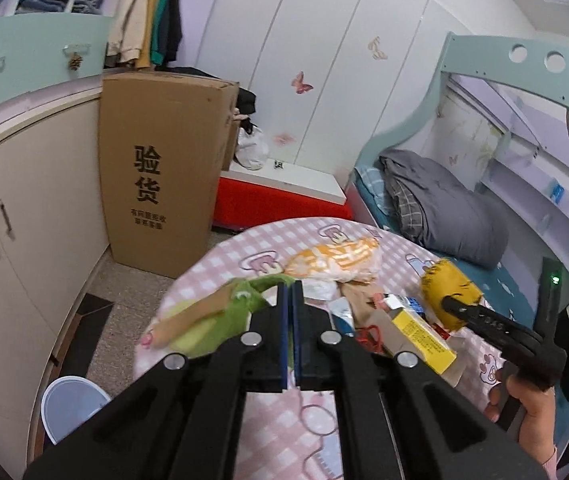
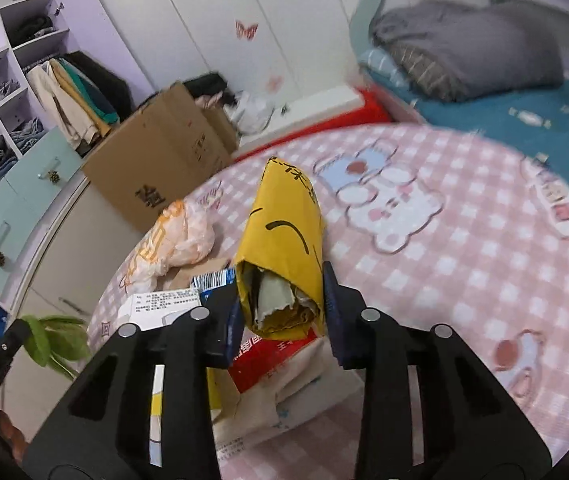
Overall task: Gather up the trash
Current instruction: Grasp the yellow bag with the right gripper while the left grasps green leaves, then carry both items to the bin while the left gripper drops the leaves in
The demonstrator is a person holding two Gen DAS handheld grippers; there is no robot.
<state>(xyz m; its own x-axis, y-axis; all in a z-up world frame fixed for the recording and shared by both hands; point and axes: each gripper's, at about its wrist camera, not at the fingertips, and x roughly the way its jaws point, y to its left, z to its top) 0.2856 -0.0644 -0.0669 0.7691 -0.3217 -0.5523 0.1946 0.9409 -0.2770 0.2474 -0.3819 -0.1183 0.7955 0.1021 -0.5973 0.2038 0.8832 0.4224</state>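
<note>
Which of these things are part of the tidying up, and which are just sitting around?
Part of the job:
- yellow wrapper, clamped in the right gripper
- green bag, pinched in the left gripper
- orange-and-white plastic bag
- yellow box
- white bin on the floor

Just lying about:
- cardboard box
- grey quilt
- hanging clothes

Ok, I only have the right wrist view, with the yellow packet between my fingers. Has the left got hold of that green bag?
Observer: Yes. The left gripper is shut on the green bag, pinching a thin fold of it.
Operator: Any bin in sight for it?
Observer: A pale bucket stands on the floor, below the table edge on the left of the left wrist view.
</note>
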